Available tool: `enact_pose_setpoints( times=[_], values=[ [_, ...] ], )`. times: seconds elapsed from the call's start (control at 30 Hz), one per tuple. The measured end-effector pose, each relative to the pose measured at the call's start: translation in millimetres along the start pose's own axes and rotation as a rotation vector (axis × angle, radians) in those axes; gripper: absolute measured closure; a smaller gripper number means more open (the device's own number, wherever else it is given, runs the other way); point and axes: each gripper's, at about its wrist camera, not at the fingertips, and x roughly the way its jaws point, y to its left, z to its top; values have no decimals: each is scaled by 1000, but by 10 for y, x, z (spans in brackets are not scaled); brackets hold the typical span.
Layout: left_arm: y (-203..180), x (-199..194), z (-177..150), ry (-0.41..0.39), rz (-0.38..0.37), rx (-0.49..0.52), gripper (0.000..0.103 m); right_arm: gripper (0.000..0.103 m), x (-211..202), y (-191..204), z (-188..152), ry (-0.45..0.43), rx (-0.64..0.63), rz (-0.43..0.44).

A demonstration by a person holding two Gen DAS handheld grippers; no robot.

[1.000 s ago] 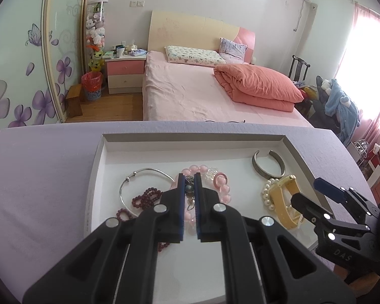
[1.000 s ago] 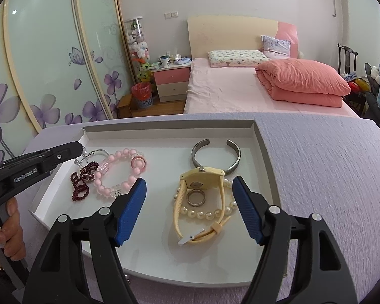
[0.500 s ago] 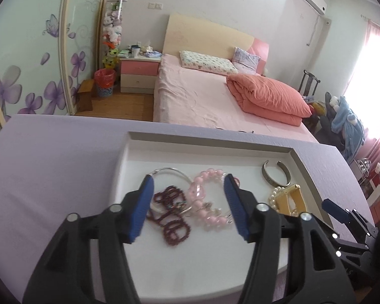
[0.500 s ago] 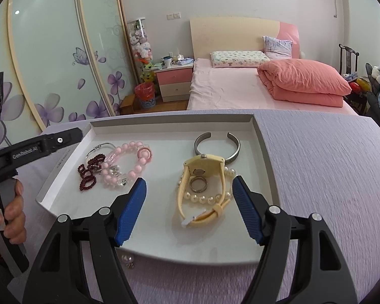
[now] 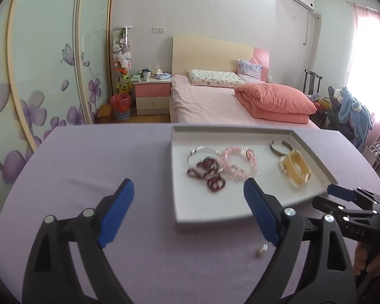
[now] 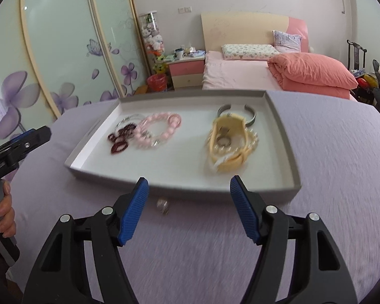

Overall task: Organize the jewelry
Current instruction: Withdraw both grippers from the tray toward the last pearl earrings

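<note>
— Where has all the jewelry ended up?

— Nearly all of it lies in the white tray on the lavender-covered desk. Toward the tray's left end a dark red bead string is bunched up, touching a thin silver bangle and a pink bead bracelet. Toward the tray's right end a yellow wristwatch lies over a pearl bracelet, with a ring inside the strap loop. Just behind the watch, near the tray's far wall, sits a grey metal cuff.

— Anything outside the tray?

— One small silvery piece on the desk, just in front of the tray's near wall. It's too small and blurred to say what it is.

— And the left tongs?

— Spread wide, still opening, nothing between the blue pads. One finger is over bare desk left of the tray, the other over the tray's near left corner.

— The right tongs?

— Partly open and closing a little, also with nothing gripped. They hover just in front of the tray's near wall; the silvery piece lies on the desk below the gap, nearer the left pad, untouched by either.

— Can you see who's holding them?

— Only a hand wrapped around the left tool's grip, well left of the tray.
</note>
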Motion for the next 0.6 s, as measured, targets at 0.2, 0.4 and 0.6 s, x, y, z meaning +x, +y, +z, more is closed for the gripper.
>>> enact_pose_setpoints(
  times=[0.2, 0.4, 0.6],
  values=[
    [195, -174, -251, 34, -13, -43, 13, 42, 94, 144, -147, 58, -16, -6],
    [307, -271, -343, 39, -5, -53, 13, 50, 210, 235, -180, 92, -24, -37],
    [364, -320, -342, 29, -9, -68, 12, 58, 316, 278, -160, 113, -33, -70]
  ],
)
